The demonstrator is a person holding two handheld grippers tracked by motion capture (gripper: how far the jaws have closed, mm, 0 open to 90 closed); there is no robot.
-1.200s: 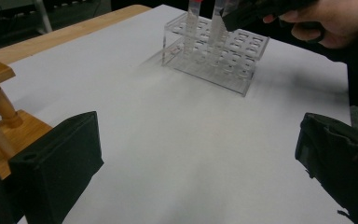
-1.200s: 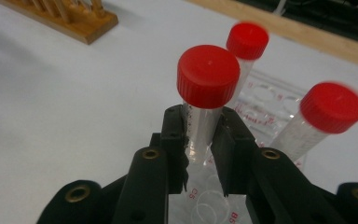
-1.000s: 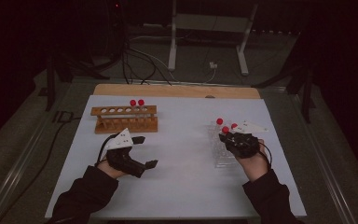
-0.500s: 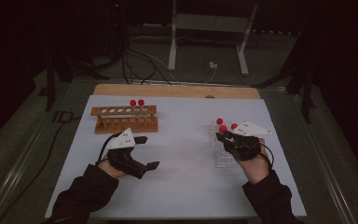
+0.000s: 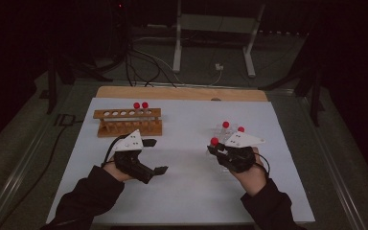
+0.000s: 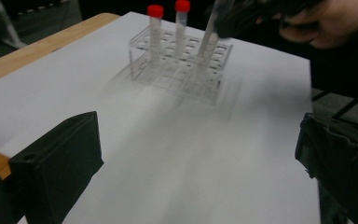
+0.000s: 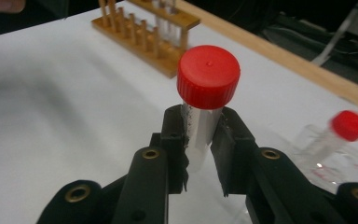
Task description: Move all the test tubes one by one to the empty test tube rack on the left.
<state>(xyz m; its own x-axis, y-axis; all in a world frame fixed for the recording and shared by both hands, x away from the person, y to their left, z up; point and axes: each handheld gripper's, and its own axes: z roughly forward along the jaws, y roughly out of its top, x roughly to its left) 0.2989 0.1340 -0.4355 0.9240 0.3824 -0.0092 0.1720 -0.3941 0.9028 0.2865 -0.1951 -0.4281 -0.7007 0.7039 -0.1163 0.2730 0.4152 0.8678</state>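
Since a second ago your right gripper (image 5: 214, 147) drifts left, clamping a red-capped clear plastic tube (image 7: 204, 105) just above the clear acrylic rack (image 6: 181, 65); your left gripper (image 5: 154, 155) sits wide open, empty.

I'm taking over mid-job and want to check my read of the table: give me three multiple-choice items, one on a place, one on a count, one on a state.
1. Where does the wooden rack stand?
A. far left of the white sheet
B. near right corner
C. on the floor

2. How many red-capped tubes stand in the wooden rack?
A. none
B. two
C. five

3. What is the right gripper doing?
A. hanging open
B. shut on nothing
C. clamping a red-capped tube

Answers: 1 A, the high view shows it far left; 2 B, two red caps rise from it; 3 C, the right gripper view shows the jaws pressing the tube below its cap.
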